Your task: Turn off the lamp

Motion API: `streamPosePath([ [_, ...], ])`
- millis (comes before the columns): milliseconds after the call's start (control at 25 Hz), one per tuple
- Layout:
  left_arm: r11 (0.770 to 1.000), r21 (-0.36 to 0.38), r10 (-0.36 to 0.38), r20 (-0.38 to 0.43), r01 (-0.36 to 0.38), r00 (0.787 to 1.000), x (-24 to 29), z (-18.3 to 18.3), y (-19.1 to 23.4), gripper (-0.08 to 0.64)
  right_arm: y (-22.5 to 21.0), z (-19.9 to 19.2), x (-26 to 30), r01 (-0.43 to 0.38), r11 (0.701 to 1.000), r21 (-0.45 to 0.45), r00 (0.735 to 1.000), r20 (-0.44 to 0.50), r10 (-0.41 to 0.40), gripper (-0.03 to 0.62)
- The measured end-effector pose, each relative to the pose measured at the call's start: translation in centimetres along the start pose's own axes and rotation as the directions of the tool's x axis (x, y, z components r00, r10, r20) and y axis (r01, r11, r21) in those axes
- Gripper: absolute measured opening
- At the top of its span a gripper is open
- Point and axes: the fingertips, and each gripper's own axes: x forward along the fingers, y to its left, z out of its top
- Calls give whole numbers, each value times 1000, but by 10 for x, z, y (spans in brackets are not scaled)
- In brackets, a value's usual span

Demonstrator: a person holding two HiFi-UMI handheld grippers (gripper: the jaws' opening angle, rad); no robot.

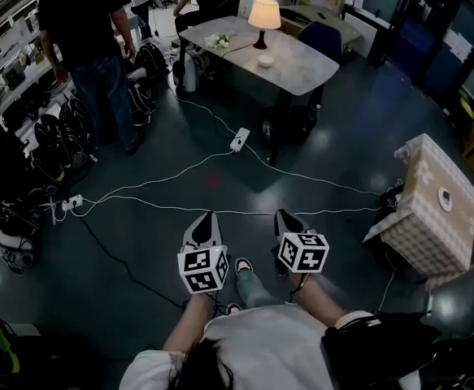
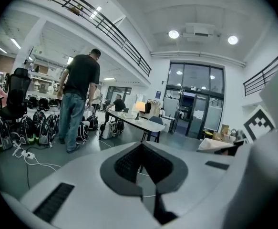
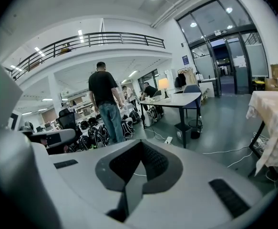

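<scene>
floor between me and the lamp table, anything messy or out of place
White cables trail loose across the floor, and a power strip lies in the open beside the table: an untidy trip hazard on the way. The lamp stands upright and lit.

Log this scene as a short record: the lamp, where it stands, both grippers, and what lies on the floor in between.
lamp: lit, shade glowing
stands on: grey table, across the room
left gripper: jaws together, empty
right gripper: jaws together, empty
contact with lamp: none, both grippers far from it
floor between: white cables, power strip
</scene>
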Motion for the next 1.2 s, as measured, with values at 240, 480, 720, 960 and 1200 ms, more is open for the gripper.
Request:
streamPosePath([
  [240,1000,-1,17,4,-17,1000,32,12,8,-9,-9,24,32,-5,1000,-4,1000,1,5,-1],
  [480,999,-5,44,18,-43,999,72,33,16,-9,-20,54,70,-25,1000,-17,1000,-6,25,-2],
  [720,998,-6,55,25,-55,998,115,48,18,-9,-37,81,106,-38,999,-21,999,0,38,-2],
  [960,998,-3,60,4,-60,998,157,51,15,-9,-65,94,136,-33,999,6,999,-17,33,-2],
  [1200,999,20,49,-17,-49,999,195,55,6,-9,-90,103,165,-35,999,40,999,-33,36,-2],
])
